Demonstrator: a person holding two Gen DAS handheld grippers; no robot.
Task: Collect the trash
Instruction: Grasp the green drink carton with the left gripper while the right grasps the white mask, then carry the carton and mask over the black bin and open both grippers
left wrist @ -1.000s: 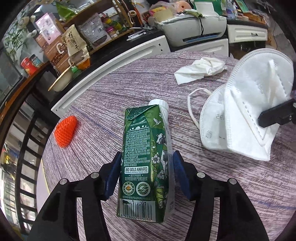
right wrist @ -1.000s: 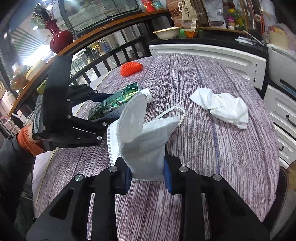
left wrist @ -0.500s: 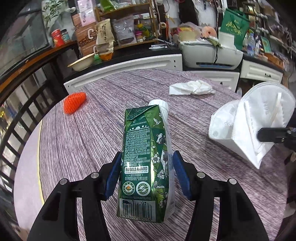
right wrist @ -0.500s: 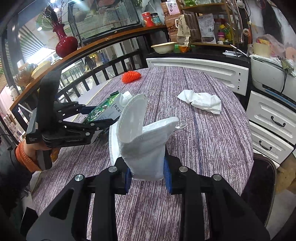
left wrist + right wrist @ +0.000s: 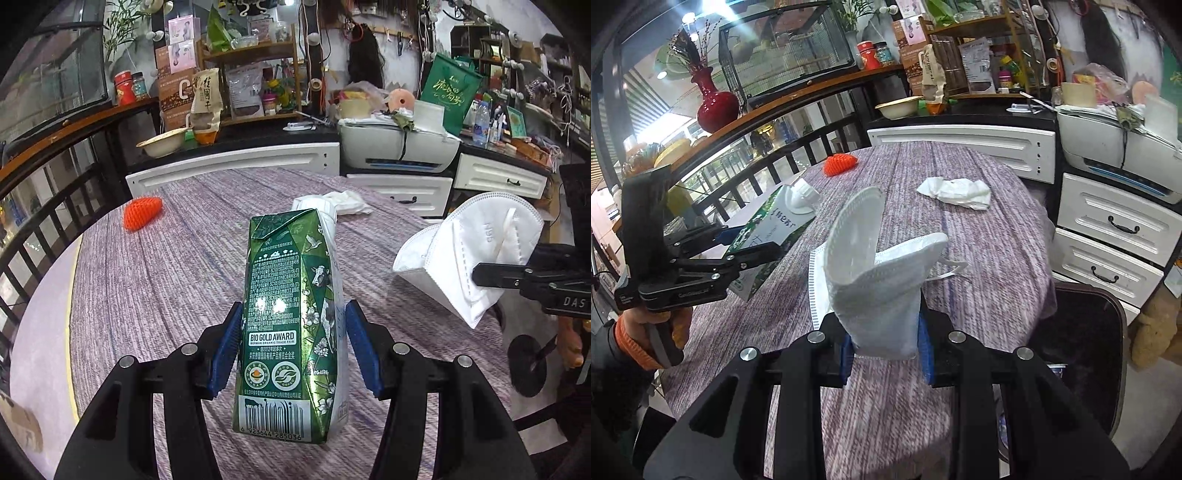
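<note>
Left tool pinching a green carton, held above the desk. Right tool pinching a white mask, also lifted. A tissue and an orange net lie on the desk's far side.
</note>
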